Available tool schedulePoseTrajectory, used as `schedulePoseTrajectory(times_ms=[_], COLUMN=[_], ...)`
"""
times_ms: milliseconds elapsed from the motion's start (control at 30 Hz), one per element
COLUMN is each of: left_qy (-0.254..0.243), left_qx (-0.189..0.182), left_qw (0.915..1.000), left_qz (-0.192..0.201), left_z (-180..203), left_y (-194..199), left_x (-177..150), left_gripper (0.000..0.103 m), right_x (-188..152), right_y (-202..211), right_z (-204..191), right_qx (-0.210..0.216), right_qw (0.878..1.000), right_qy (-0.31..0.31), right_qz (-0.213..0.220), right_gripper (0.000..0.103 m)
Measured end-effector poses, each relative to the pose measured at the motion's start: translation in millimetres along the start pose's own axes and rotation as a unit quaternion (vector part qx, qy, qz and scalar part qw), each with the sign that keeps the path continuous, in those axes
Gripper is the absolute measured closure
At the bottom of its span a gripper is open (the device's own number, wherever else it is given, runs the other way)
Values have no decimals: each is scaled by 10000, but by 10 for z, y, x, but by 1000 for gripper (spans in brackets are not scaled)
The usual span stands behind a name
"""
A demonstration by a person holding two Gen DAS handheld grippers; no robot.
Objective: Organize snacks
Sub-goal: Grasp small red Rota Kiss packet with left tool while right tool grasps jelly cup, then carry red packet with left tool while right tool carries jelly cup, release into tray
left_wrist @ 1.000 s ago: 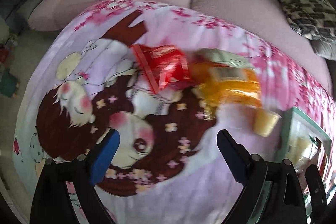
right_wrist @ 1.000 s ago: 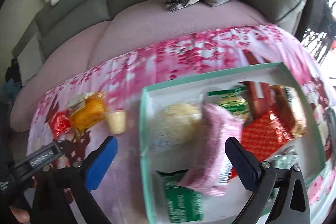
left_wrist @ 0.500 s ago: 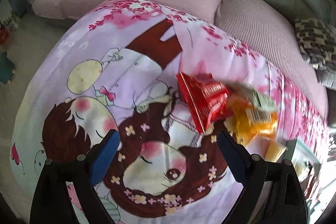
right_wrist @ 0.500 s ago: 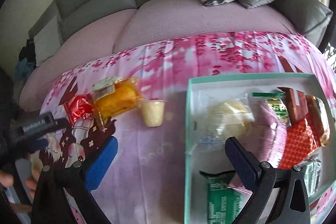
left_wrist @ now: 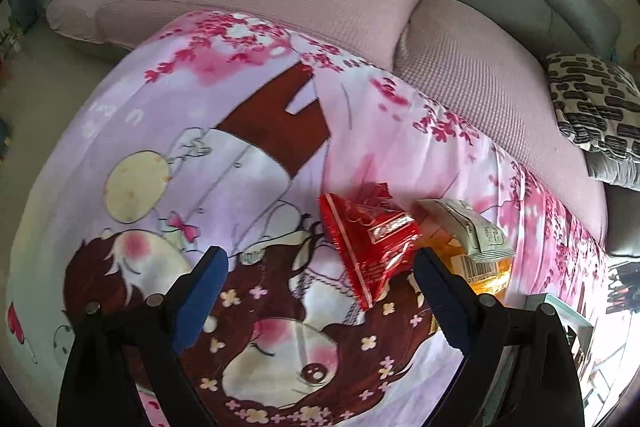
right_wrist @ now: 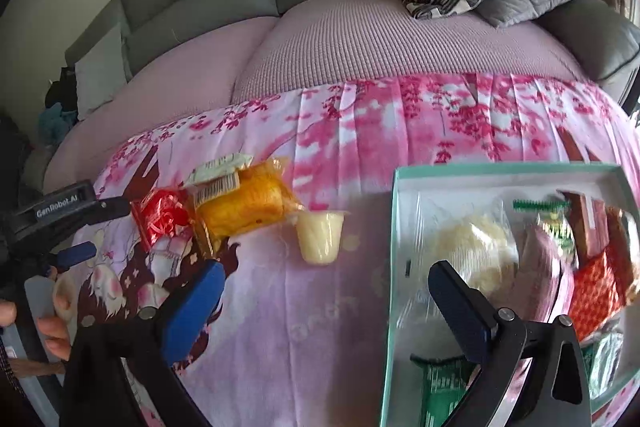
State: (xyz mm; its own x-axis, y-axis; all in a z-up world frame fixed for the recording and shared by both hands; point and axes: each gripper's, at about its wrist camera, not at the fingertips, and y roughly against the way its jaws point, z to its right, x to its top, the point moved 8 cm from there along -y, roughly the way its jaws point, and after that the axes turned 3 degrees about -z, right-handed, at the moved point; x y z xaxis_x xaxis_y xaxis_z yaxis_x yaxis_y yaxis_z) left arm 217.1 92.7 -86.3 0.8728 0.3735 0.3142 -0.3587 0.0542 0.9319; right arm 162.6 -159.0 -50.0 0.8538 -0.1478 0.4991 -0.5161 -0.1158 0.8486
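My blanket (left_wrist: 248, 155) is pink and lilac with cherry blossoms and a brown-haired cartoon girl. At centre right I see a shiny red packet (left_wrist: 370, 247) beside an orange one (right_wrist: 244, 207). Lower right, the tray (right_wrist: 394, 227) is mint green.

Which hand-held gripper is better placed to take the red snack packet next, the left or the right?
Left. The left hand-held gripper is open with the red snack packet just ahead of its fingers. The right hand-held gripper, also open, faces the jelly cup and tray.
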Motion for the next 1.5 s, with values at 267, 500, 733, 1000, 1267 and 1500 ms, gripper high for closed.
schedulePoseTrajectory(times_ms=[267, 500, 733, 1000, 1267, 1500], left_qy=[-127, -241, -158, -120, -81, -2], left_qx=[-197, -187, -224, -254, -235, -228], left_qw=[9996, 9995, 9996, 9996, 9997, 9997], left_qz=[-123, -115, -120, -53, 10, 37], left_z=[205, 324, 334, 318, 305, 262], left_y=[-230, -392, -554, -561, -516, -457], left_x=[10, 31, 75, 106, 121, 112], left_gripper=[9, 9, 16, 44, 46, 46], right_x=[230, 208, 207, 217, 205, 196], right_y=[-139, -419, -622, -641, -698, -719], right_z=[-66, -70, 24, -32, -41, -31], right_qx=[111, 87, -84, -129, -109, -48], right_qw=[9998, 9997, 9995, 9995, 9992, 9995], right_qy=[-155, -134, -135, 99, 33, 57], right_qz=[19, -202, -289, -285, -379, -307], right_gripper=[8, 20, 34, 46, 51, 53])
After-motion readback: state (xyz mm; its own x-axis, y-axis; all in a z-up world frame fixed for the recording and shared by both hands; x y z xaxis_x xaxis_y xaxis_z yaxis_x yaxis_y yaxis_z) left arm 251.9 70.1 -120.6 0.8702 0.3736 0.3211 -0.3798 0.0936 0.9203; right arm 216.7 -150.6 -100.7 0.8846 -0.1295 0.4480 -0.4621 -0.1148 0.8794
